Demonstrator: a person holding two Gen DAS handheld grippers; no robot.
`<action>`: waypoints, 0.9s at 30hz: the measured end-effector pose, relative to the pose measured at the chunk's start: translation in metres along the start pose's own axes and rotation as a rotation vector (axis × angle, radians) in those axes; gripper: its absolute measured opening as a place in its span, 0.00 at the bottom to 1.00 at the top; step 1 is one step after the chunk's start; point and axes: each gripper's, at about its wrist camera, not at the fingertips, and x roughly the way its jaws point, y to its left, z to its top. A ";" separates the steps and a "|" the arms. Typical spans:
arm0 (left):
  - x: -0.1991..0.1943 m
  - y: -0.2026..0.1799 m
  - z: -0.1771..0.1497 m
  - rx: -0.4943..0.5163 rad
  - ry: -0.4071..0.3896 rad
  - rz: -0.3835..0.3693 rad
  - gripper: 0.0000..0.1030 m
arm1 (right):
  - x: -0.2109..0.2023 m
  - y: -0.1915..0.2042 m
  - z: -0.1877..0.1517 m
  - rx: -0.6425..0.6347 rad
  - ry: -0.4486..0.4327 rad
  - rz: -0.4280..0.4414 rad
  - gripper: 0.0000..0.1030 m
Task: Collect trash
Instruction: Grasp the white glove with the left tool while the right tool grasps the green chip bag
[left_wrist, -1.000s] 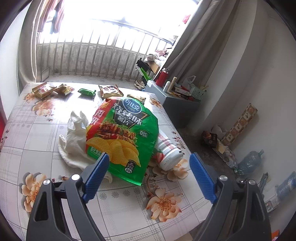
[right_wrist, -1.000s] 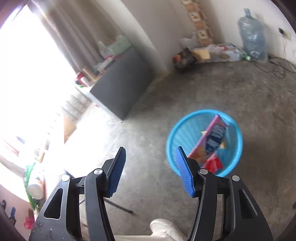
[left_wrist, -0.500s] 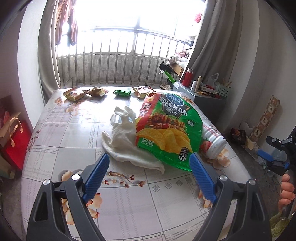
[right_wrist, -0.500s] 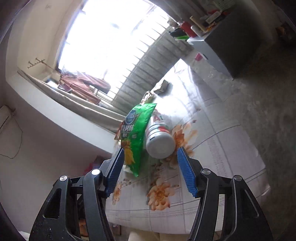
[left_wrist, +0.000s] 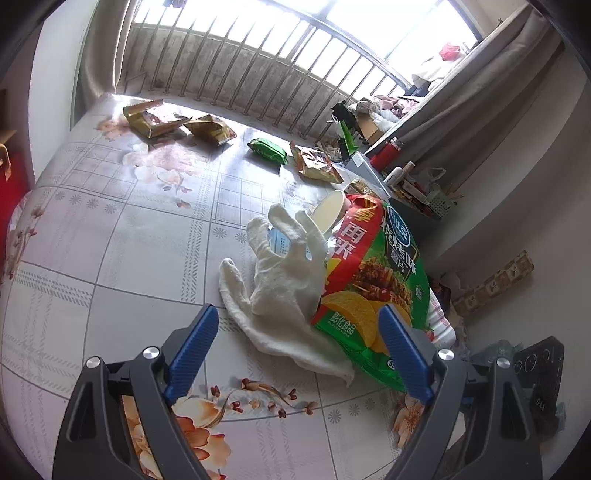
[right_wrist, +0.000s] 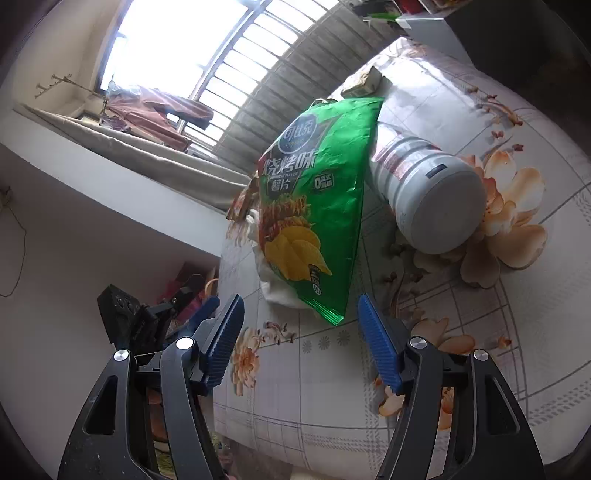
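your chip bag (left_wrist: 373, 280) hides most of the canister (right_wrist: 428, 199) (contents unseen); left gripper (left_wrist: 299, 349) spread, right gripper (right_wrist: 299, 339) opening, both empty.

On table (left_wrist: 110, 240): chip bag (left_wrist: 373, 280) overlapping glove (left_wrist: 280, 280) at left, canister (right_wrist: 428, 199) at right; small wrappers (left_wrist: 177, 123) behind, near window rail.

Left gripper (left_wrist: 297, 341): jaws spread wide, nothing between the blue pads, pointing obliquely downward. Right gripper (right_wrist: 299, 338): jaws opening, nothing between them, likewise angled downward; its black body shows at the right edge of the left wrist view.
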 end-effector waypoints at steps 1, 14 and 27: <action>0.007 0.003 0.005 -0.011 0.014 -0.001 0.83 | 0.006 0.000 -0.002 0.013 -0.002 -0.019 0.61; 0.064 0.013 0.034 -0.040 0.073 0.013 0.69 | 0.044 -0.016 0.008 0.190 -0.131 -0.084 0.65; 0.080 0.011 0.028 0.034 0.111 0.029 0.31 | 0.026 -0.037 0.015 0.187 -0.218 -0.035 0.35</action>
